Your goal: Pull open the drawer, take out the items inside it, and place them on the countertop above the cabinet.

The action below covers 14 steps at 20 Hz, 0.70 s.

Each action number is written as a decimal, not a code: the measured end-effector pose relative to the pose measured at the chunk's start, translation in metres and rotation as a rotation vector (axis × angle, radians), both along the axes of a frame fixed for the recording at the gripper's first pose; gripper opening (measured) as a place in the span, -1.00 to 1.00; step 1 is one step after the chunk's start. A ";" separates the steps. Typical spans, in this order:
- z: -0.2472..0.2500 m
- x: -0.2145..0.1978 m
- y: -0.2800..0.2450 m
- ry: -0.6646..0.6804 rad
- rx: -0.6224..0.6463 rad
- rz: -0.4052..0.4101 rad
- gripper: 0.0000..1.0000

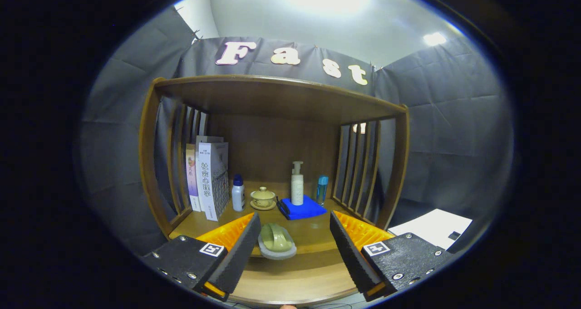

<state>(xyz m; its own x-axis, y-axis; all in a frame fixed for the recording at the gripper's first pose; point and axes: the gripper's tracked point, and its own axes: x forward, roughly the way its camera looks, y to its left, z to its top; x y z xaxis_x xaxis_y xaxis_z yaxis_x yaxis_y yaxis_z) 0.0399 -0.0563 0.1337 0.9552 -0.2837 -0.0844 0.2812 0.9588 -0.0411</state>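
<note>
- the jaws (pixel 295 250) stand wide apart, holding nothing.
- a green slipper-shaped thing on a pale dish (pixel 277 242) lies on the desk (pixel 313 236) between the jaws, close beside the left finger.
- beyond them stand a blue cloth (pixel 303 209) bearing a white pump bottle (pixel 297 183), a blue bottle (pixel 322 189), a lidded cup (pixel 263 198), a small white bottle (pixel 238 193) and books (pixel 209 177).
- a wooden shelf (pixel 277 95) with slatted sides roofs the desk; grey cloth walls surround it.

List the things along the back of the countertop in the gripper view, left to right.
Books → white bottle with blue cap → lidded cup on saucer → pump bottle on blue cloth → small blue bottle. Gripper open, soap dish between its fingers.
</note>
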 end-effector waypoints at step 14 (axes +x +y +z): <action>-0.084 -0.086 0.033 -0.054 0.010 0.059 0.90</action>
